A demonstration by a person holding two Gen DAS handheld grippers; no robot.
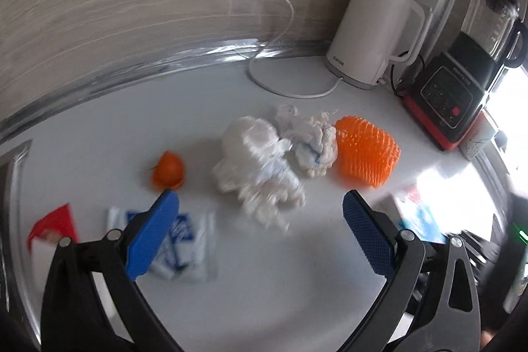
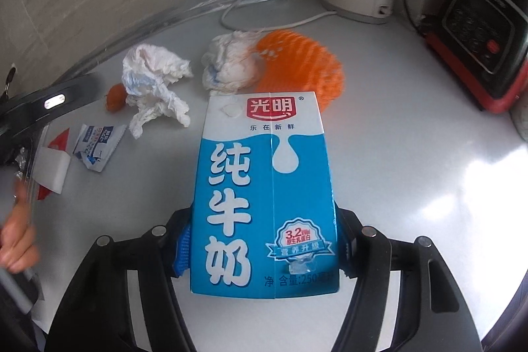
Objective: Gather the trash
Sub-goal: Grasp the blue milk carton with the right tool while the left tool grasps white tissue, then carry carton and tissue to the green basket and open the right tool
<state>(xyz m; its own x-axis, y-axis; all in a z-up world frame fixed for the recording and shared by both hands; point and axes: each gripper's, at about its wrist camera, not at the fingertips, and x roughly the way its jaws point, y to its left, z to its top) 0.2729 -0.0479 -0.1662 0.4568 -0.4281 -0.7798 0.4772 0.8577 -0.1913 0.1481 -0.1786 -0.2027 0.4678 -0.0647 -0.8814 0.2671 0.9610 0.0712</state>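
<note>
Blue and white cardboard fills the right wrist view: a milk carton (image 2: pixel 267 193) with a red brand badge near its top, large white Chinese characters down its blue face and a white drop printed beside them. The right gripper (image 2: pixel 264 249) is clamped on the carton's lower sides, blue pads pressing in from both flanks, holding it above the white counter (image 2: pixel 412 137).

On the counter lies the other trash: a crumpled white tissue (image 1: pixel 257 167), a second wad of tissue (image 1: pixel 313 141) touching an orange foam fruit net (image 1: pixel 366 150), a piece of orange peel (image 1: pixel 168 170) to the left of the first tissue, a blue-and-white sachet wrapper (image 1: pixel 184 243) and a red-and-white wrapper (image 1: pixel 52 226) near the counter's left edge.

The left gripper (image 1: pixel 260 203) hovers just short of the crumpled tissue with its blue-padded jaws spread wide and nothing between them. A bare hand (image 2: pixel 16 240) shows at the left edge of the right wrist view.

A white kettle (image 1: pixel 373 32) and a black-and-red blender (image 1: pixel 462 81) stand at the back wall.
</note>
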